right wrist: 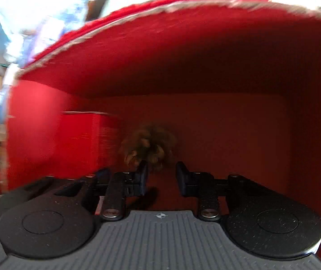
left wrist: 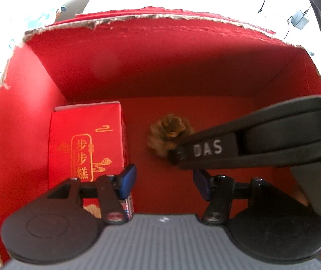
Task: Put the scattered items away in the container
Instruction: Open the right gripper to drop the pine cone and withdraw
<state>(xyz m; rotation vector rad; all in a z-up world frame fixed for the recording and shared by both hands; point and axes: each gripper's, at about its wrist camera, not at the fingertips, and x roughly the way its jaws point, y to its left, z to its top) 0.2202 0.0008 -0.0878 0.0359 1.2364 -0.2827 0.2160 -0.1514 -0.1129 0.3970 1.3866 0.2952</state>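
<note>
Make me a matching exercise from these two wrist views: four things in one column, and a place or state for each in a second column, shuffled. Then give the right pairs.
Things
1. small red gift box
2. pine cone
3. left gripper
4. red container

Places or states
A. open, holding nothing
B. torn, ragged upper rim
C. on the container floor, near the middle
D. against the container's left wall, gold lettering on top

Pairs: 1-D, 2-C, 3-A, 4-B

The right gripper is also open, just in front of the pine cone.
</note>
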